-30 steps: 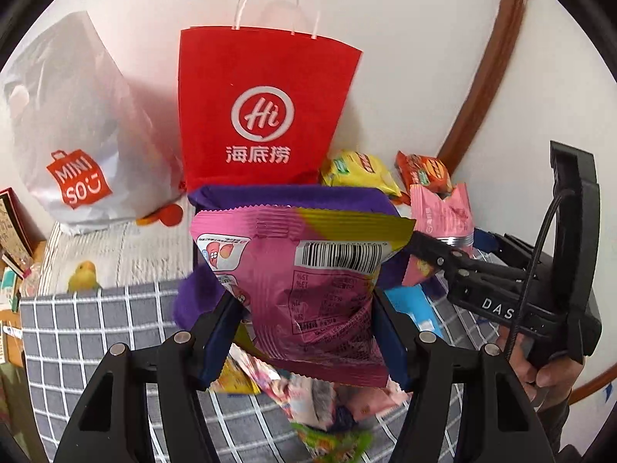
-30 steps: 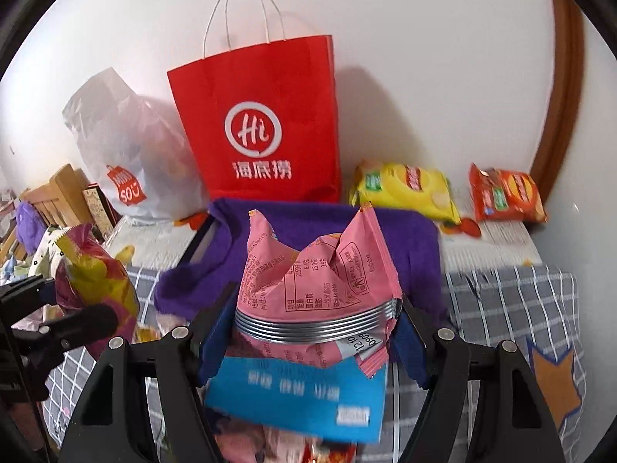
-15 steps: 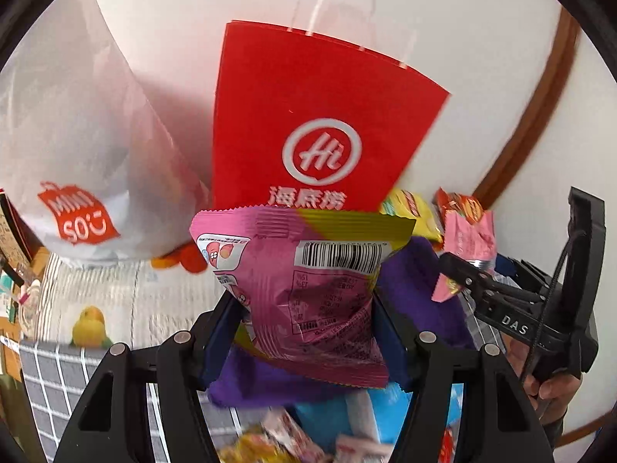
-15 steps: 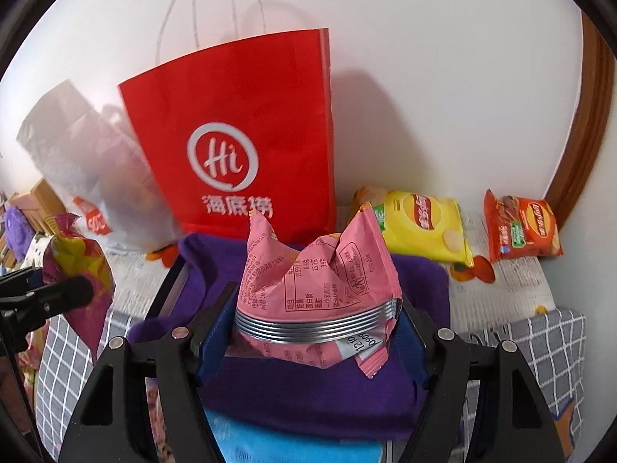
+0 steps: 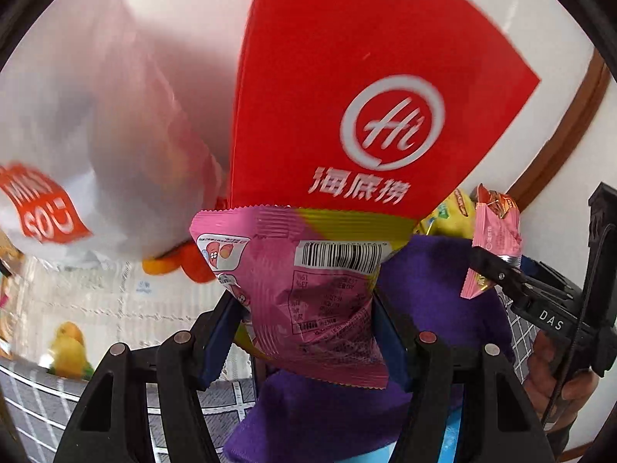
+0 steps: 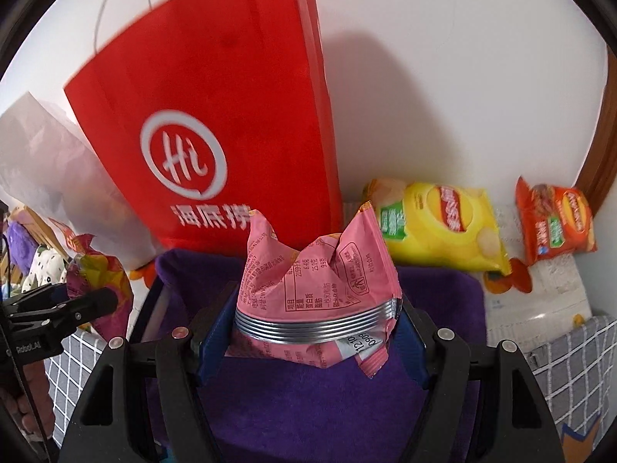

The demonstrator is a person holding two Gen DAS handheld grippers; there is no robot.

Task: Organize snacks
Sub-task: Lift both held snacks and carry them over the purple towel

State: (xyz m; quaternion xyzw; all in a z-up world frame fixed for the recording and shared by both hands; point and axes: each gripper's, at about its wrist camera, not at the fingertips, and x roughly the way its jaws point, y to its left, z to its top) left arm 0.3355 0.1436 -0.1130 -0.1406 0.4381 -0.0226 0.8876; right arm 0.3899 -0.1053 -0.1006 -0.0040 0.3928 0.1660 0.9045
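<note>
My left gripper (image 5: 304, 320) is shut on a magenta and yellow snack packet (image 5: 308, 289), held up close in front of the red paper bag (image 5: 366, 88). My right gripper (image 6: 314, 332) is shut on a pink snack packet (image 6: 316, 281), held above a purple cloth-lined box (image 6: 347, 393). The right gripper with its pink packet (image 5: 493, 247) also shows at the right of the left wrist view. The left gripper with its packet (image 6: 100, 281) shows at the left of the right wrist view.
A white plastic bag (image 5: 96, 135) stands left of the red bag (image 6: 216, 123) against the wall. A yellow chip bag (image 6: 443, 223) and an orange chip bag (image 6: 555, 220) lie at the back right. A checked cloth (image 6: 578, 366) covers the table.
Both grippers have moved forward toward the red bag, which now looms larger. Each still holds its packet. The loose snacks at the front have dropped out of view.
</note>
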